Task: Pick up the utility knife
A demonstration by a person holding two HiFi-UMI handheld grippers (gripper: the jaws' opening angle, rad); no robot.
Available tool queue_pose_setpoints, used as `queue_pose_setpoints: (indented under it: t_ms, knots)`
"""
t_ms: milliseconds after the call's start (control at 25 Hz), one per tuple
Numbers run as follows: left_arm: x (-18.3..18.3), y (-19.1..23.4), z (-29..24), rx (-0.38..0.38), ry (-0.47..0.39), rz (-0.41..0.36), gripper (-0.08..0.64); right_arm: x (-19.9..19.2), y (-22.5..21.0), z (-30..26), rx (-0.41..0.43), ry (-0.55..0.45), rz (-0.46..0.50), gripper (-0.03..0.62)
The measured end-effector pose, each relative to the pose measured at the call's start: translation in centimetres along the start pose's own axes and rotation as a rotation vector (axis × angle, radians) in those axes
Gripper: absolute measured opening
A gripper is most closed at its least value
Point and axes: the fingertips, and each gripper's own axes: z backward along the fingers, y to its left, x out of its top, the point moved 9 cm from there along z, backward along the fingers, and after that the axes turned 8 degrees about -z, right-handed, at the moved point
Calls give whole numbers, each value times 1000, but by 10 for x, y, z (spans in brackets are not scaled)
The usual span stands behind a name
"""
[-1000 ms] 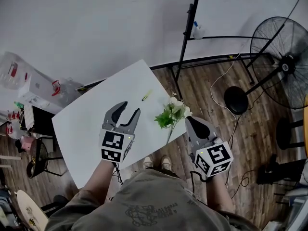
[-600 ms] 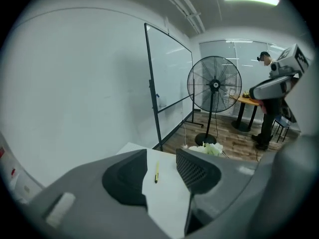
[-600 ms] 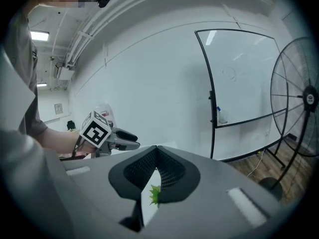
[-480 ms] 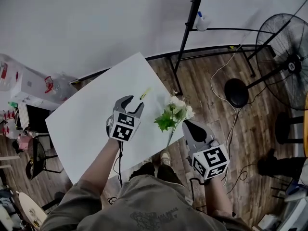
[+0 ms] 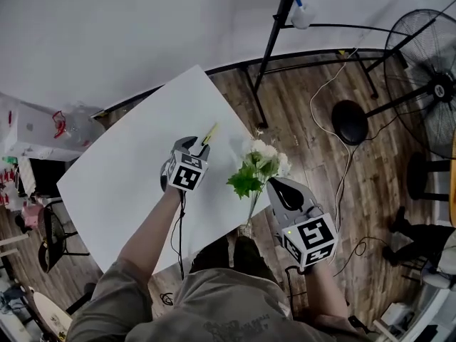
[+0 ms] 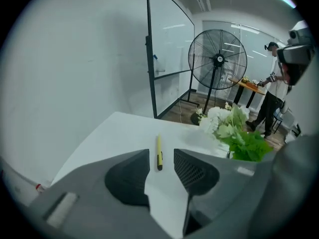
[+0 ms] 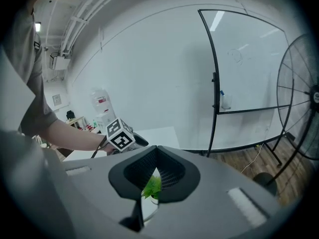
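The utility knife (image 6: pixel 159 153), slim and yellow with a dark end, lies flat on the white table (image 5: pixel 121 184) near its far right edge, with its length pointing away from the person. The left gripper (image 5: pixel 194 145) hangs low over the table just short of it. Its jaws are spread apart, and in the left gripper view the knife's near end lies in the gap between their tips, untouched, with only bare tabletop around it. Just to the right of the knife, at the table's edge, stands a bunch of white flowers with green leaves (image 5: pixel 258 165). It is between the two grippers and close beside the left one's right jaw. The right gripper (image 5: pixel 273 185) is held off the table's edge over the wooden floor (image 5: pixel 313 120), with its jaws closed tip to tip on nothing. Beyond the table a black whiteboard stand (image 5: pixel 276 21) rises against the wall, and a large floor fan (image 5: pixel 427 70) stands well apart to the right.
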Motion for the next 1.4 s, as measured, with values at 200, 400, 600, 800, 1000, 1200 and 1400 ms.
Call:
queue_pose_setpoints:
  t_ms: [200,400,600,800,1000,1200,1400]
  knots:
    - [-14,4,-37,-25,70,2,153,-14,0,-11,28,47,-52,29]
    - [-27,5,-61,-38,113,5,142,-29,3,-16,39,70,-99,29]
    - [-29,1,-60,-54,88,-1,75,-41,8,-16,32,85,-105,29]
    - [-29,-8,-57,-56,87,0,44,-43,11,-8,22,82,-99,29]
    - [-26,-9,-30,-56,60,-18,41,-36,23,-1,27,62,-81,29]
    - [-14,-4,19,-43,-33,18,41,-18,37,18,38,23,-29,29]
    - [4,-2,84,-48,-147,90,40,9,47,44,35,-65,-4,29]
